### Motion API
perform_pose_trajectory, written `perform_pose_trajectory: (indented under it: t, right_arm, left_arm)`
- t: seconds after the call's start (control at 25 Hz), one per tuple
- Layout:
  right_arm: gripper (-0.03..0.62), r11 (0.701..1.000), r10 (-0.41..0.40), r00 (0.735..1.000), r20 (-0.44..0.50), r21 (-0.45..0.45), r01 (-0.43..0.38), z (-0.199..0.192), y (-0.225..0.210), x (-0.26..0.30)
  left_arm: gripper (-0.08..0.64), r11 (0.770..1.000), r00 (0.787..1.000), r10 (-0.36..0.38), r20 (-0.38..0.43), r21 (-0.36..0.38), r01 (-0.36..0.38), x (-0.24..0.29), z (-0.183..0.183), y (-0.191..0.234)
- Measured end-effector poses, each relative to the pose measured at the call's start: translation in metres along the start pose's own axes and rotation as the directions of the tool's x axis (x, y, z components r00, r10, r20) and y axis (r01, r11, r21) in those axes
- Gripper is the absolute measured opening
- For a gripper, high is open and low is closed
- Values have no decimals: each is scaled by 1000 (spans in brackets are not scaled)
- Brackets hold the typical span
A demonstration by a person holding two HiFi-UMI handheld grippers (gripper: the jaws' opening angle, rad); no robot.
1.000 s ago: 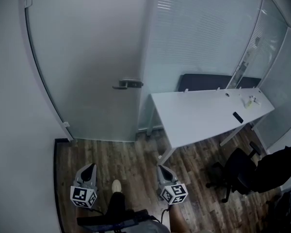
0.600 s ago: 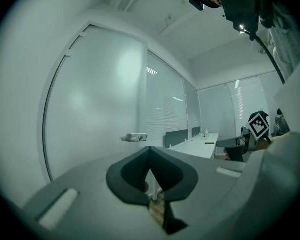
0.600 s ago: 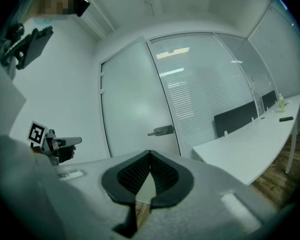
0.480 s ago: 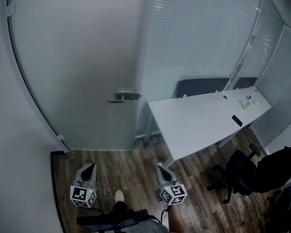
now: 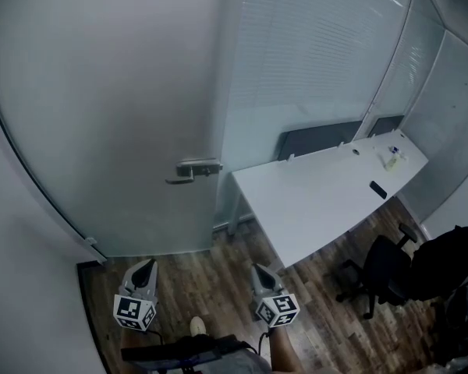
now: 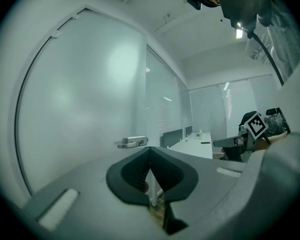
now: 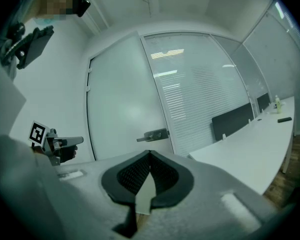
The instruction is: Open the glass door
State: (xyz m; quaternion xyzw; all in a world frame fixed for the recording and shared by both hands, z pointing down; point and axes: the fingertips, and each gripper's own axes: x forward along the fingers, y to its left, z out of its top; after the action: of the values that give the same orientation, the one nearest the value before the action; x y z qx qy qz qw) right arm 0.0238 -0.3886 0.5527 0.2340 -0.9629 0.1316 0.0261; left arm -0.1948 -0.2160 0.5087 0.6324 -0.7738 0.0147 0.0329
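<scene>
Facing glass door (image 5: 117, 115), handle (image 5: 192, 170) untouched; left gripper (image 5: 145, 266), right gripper (image 5: 257, 270): fingers (image 7: 132, 176) pressed together.

A: The glass door (image 5: 101, 131) is reading as frosted, matt and smooth. The handle (image 5: 191, 170) on it is showing brushed metal with a dull sheen.

B: Agreed. The floor (image 5: 210, 287) below the door is looking like dark wood plank with visible grain. The desk (image 5: 320, 197) right of the door is showing a smooth white matt top. The chair (image 5: 386, 275) beyond it is looking black, cloth or mesh unclear.
</scene>
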Motion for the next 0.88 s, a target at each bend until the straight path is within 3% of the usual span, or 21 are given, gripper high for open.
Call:
perform_pose_trajectory:
  t: [0.56,0.88]
  right_arm:
    - [2,995,-95,995,27,9,94,8,-16,52]
    - [2,991,-131,991,32,18,130,10,-39,68]
  left_arm:
    - [5,992,992,-124,-6,19,124,87,0,44]
    - [26,978,984,-173,-33,113,175,139,3,59]
